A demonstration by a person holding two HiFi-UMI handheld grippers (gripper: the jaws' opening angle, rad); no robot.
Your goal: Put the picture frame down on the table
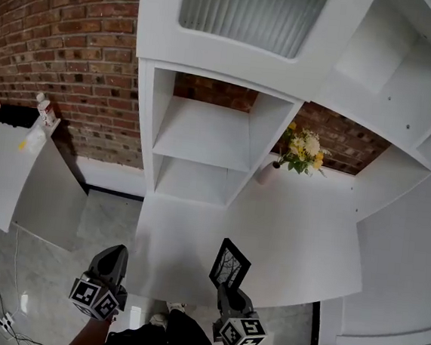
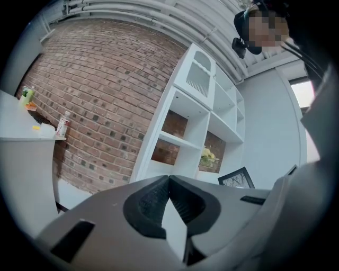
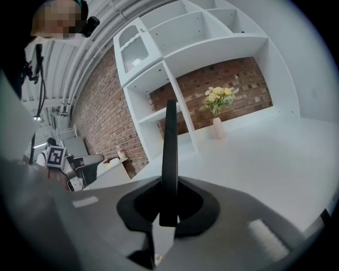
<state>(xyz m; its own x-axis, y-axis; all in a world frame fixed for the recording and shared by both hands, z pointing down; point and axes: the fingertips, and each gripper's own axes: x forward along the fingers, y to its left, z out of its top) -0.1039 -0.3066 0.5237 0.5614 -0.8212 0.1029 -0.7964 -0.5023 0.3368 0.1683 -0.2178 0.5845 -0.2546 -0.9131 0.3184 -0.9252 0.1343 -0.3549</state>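
We count two claws, the left claw (image 1: 116,253) and the right claw (image 1: 226,289), and one picture frame (image 1: 230,263). There is one tabletop (image 1: 300,237), with one vase (image 1: 265,173) and one bunch of flowers (image 1: 302,150) in it. We count one white shelving unit (image 1: 204,133). Its nearest column has two open cubbies and one ribbed panel (image 1: 250,12). There is one brick wall (image 1: 67,55). On the one side counter (image 1: 3,170) we count one bottle (image 1: 46,108), and perhaps two or three small items beside it, too blurred for us to number surely.
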